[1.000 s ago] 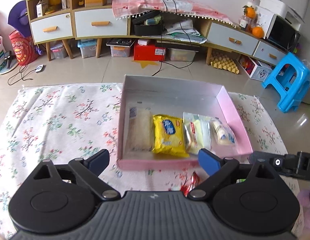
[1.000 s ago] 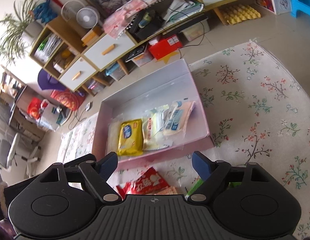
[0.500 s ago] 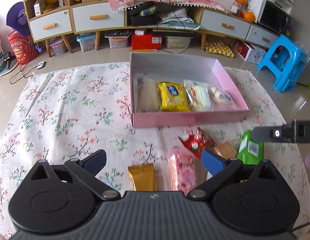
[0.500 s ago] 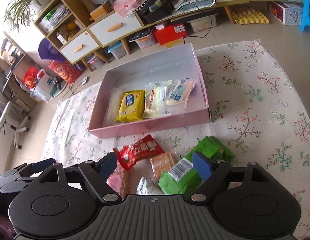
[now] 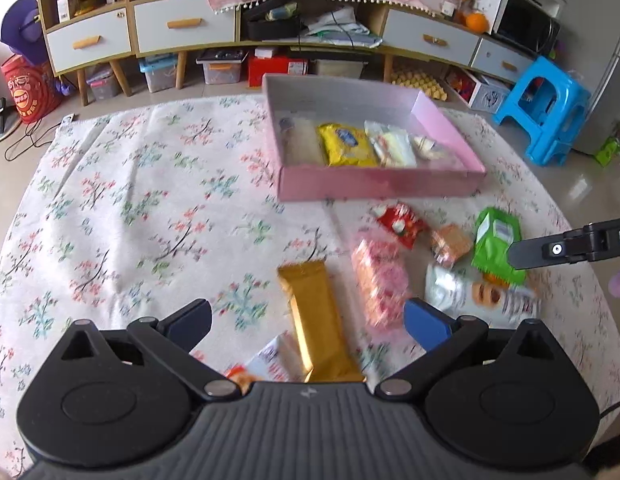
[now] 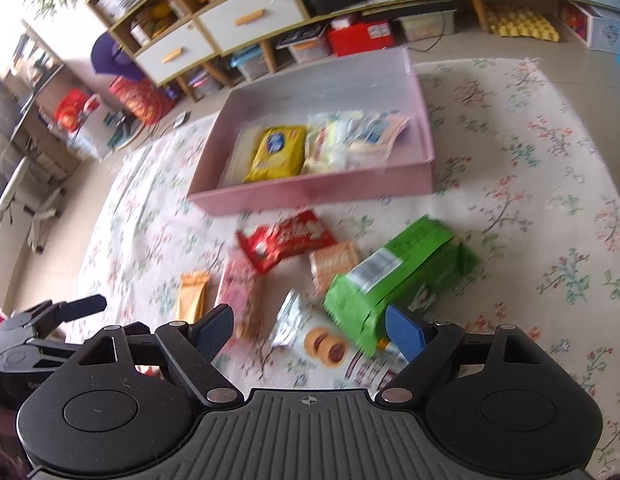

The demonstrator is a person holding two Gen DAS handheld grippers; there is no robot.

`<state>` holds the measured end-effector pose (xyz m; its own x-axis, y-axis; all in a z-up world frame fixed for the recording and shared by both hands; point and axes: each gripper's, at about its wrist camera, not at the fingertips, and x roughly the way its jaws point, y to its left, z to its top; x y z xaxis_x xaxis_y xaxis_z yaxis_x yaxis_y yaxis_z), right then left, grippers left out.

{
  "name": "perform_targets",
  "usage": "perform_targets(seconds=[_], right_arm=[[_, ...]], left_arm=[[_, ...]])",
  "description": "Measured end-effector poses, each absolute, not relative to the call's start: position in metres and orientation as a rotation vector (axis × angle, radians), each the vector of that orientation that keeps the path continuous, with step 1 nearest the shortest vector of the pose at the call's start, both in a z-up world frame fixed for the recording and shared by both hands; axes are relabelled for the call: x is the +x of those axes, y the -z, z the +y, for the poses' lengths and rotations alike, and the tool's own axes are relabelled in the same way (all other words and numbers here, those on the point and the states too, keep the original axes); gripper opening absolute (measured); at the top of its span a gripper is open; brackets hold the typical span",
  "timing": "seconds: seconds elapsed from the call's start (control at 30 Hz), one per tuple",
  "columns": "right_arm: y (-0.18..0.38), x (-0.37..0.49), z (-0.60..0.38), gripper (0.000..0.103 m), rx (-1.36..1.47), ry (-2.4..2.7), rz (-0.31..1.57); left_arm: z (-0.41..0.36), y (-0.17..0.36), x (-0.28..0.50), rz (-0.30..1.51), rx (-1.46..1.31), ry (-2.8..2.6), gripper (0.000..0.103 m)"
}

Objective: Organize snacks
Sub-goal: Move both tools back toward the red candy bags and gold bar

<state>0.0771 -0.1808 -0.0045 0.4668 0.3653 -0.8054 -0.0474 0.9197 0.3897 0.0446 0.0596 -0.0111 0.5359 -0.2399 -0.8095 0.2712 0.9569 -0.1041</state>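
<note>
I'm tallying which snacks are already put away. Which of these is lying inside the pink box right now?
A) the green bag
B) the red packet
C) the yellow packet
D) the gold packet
C: the yellow packet lies on the floor of the pink box, while the gold packet, green bag and red packet lie on the floral cloth in front of it.
</note>
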Motion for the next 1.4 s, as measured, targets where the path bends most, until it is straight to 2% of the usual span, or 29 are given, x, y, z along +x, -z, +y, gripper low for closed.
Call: perform_targets(seconds=[0.57,1.13,1.27,1.37,1.4], right_arm=[[0.028,0.047,-0.098,0.085,0.163,-0.499,1.139],[0.044,0.010,-0.027,0.082,-0.091,-0.809,0.993],[0.047,0.008,-0.019,0.074,-0.127,-0.826,0.956],[0.052,0.007,-0.014,0.058,-0.171,-0.819,0.947],[0.053,0.006,-0.014,0.050,-0.186,-0.816,0.945]], left_arm=[[0.123,0.037,0.023,1.020,0.062,0.328,0.098],[0.135,0.057,0.013,0.976,0.287,0.490,0.089],[0.135,0.062,0.013,0.987,0.313,0.493,0.087],[0.133,0.063,0.013,0.985,0.325,0.497,0.085],[0.133,0.063,0.013,0.984,0.326,0.499,0.085]])
